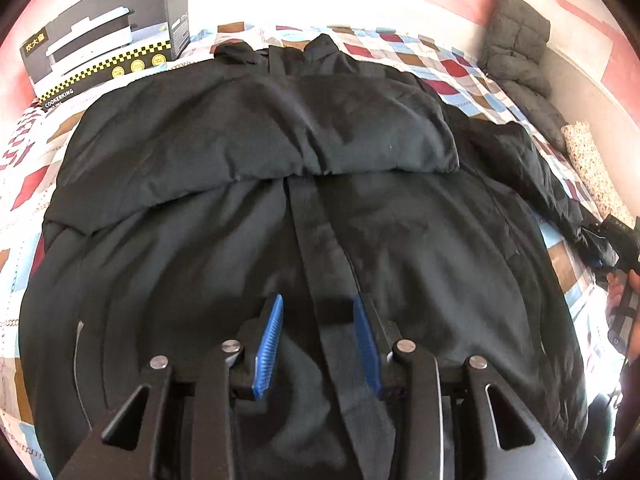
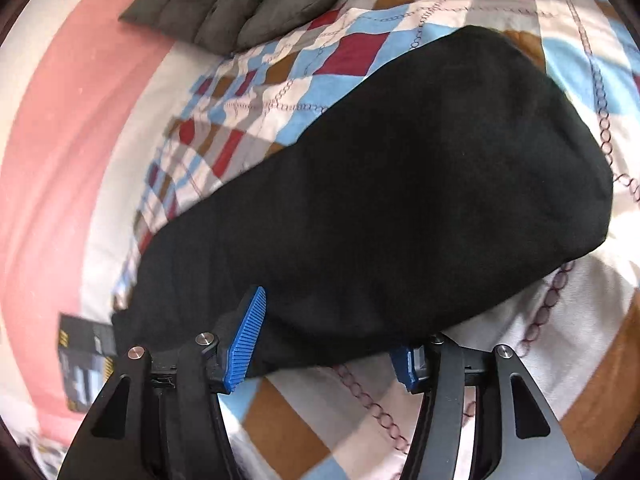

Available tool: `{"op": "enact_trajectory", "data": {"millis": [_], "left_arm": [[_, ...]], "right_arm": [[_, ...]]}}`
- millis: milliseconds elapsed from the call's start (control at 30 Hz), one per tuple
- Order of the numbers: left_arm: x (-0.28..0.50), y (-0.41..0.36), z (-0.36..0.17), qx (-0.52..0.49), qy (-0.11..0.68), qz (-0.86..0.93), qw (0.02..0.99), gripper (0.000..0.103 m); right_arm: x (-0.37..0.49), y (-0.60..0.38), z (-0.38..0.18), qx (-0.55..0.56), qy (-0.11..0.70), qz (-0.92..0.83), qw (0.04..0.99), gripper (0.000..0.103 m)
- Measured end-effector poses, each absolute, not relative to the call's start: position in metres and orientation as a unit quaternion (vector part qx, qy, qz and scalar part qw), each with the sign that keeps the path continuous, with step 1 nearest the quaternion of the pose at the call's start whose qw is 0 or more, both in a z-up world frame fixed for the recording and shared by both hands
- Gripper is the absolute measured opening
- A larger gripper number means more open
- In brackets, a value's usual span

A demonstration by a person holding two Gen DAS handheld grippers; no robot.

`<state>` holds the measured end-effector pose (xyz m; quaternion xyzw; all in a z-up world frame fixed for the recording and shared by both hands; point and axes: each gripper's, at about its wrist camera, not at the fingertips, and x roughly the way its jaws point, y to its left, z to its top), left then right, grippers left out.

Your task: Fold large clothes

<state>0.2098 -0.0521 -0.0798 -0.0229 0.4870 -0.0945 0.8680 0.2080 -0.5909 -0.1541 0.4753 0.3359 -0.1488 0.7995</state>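
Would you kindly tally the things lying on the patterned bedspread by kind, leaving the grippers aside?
Black coat: 1
Grey quilted garment: 1
Speckled cushion or fabric: 1
Cooker box: 1
Total: 4, all on the bedspread
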Motion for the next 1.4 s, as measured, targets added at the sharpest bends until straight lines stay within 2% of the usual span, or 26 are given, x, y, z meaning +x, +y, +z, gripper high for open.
{"op": "enact_trajectory", "data": {"millis": [133, 200, 233, 267, 333, 700, 900, 1033, 1167, 1400], "left_arm": [[0.212, -0.05, -0.08, -0.028, 0.487, -0.096, 0.868, 0.039], [0.213, -0.049, -0.078, -0.028, 0.487, -0.094, 0.868, 0.039], [0.213, -0.048, -0.078, -0.03, 0.486, -0.093, 0.868, 0.039], [0.212, -0.046, -0.076, -0.032, 0.485, -0.091, 0.869, 0.039], [0.211, -0.041, -0.073, -0.037, 0.483, -0.087, 0.871, 0.039], [0.212, 0.002, -0.054, -0.074, 0.461, -0.05, 0.883, 0.039], [0.21, 0.04, -0.055, -0.099, 0.457, -0.01, 0.884, 0.039], [0.209, 0.068, -0.057, -0.111, 0.456, 0.018, 0.883, 0.039], [0.208, 0.096, -0.062, -0.125, 0.453, 0.042, 0.882, 0.039], [0.201, 0.124, -0.074, -0.147, 0.454, 0.057, 0.877, 0.039]], "right_arm": [[0.215, -0.603, -0.159, 0.492, 0.334, -0.163, 0.787, 0.058], [0.219, -0.606, -0.153, 0.477, 0.342, -0.182, 0.789, 0.042], [0.221, -0.605, -0.147, 0.465, 0.343, -0.188, 0.794, 0.026], [0.223, -0.604, -0.138, 0.45, 0.342, -0.188, 0.803, 0.017], [0.227, -0.599, -0.116, 0.42, 0.339, -0.185, 0.821, 0.012], [0.263, -0.52, 0.04, 0.301, 0.261, -0.068, 0.915, 0.01], [0.299, -0.436, 0.087, 0.241, 0.254, 0.02, 0.936, 0.01], [0.32, -0.37, 0.093, 0.207, 0.269, 0.076, 0.937, 0.01], [0.339, -0.306, 0.074, 0.168, 0.302, 0.123, 0.93, 0.01], [0.365, -0.202, -0.003, 0.099, 0.389, 0.176, 0.899, 0.01]]}}
